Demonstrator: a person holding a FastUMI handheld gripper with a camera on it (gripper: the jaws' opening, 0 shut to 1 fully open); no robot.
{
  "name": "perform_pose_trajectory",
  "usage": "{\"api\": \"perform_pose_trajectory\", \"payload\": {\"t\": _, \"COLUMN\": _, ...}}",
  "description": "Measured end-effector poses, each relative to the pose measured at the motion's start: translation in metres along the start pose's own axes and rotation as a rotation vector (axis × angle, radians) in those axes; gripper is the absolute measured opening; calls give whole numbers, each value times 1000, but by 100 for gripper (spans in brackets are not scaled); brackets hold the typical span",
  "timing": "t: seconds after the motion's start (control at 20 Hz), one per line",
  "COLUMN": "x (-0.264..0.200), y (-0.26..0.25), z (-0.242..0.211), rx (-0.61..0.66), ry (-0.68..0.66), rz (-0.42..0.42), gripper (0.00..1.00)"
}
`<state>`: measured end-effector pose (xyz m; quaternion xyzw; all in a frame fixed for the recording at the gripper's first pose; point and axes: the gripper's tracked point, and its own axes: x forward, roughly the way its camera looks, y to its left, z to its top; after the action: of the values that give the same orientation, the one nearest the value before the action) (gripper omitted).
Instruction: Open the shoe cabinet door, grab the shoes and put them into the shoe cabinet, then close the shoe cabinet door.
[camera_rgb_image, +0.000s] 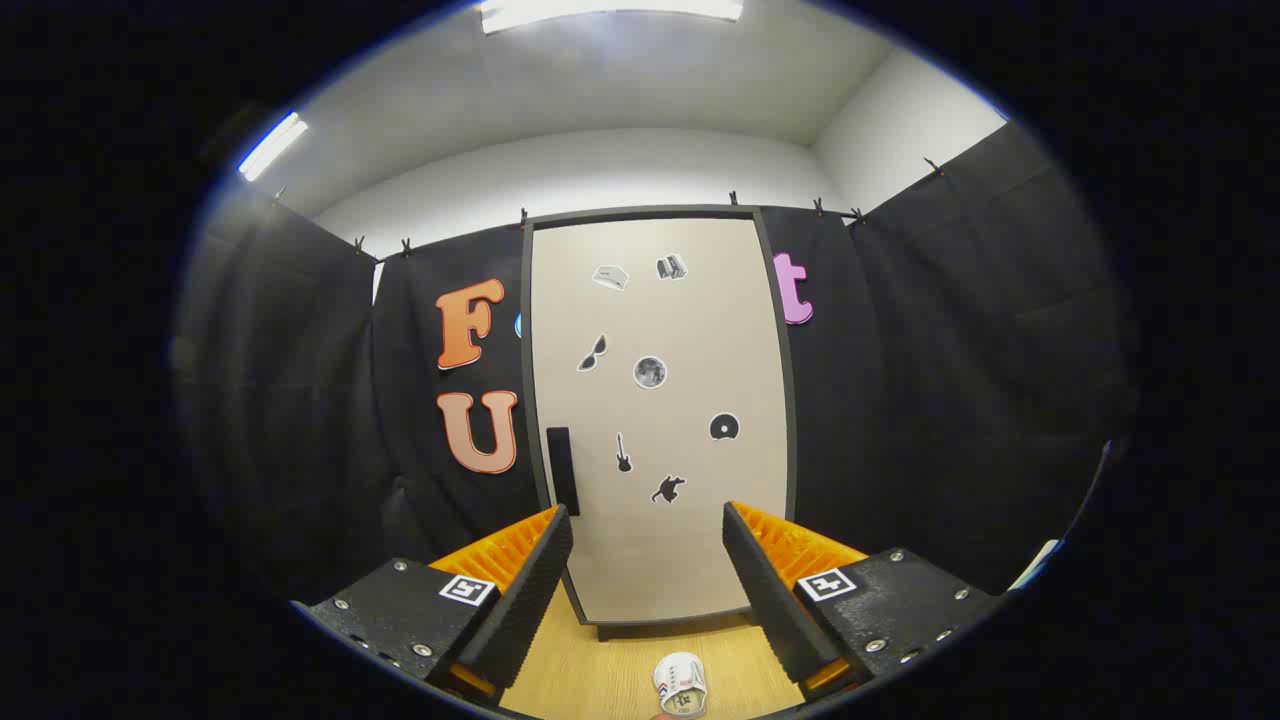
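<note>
The shoe cabinet (660, 420) stands upright beyond my fingers, a tall beige door in a dark frame. The door is closed and carries several small stickers. A black handle (562, 470) sits on the door's left edge, just above my left fingertip. A white shoe (681, 685) lies on the wooden floor between my fingers, close in and partly cut off. My gripper (648, 530) is open, its two fingers wide apart with nothing between them.
Black cloth walls close in the booth on the left, right and behind the cabinet. The wooden floor (600, 670) runs from the cabinet's foot toward me. White ceiling with lights overhead.
</note>
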<state>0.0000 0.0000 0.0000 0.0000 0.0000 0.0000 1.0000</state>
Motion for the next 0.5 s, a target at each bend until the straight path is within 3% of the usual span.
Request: {"api": "perform_pose_trajectory", "payload": {"t": 0.5, "x": 0, "y": 0, "z": 0, "rx": -7, "ry": -5, "rz": 4, "gripper": 94}}
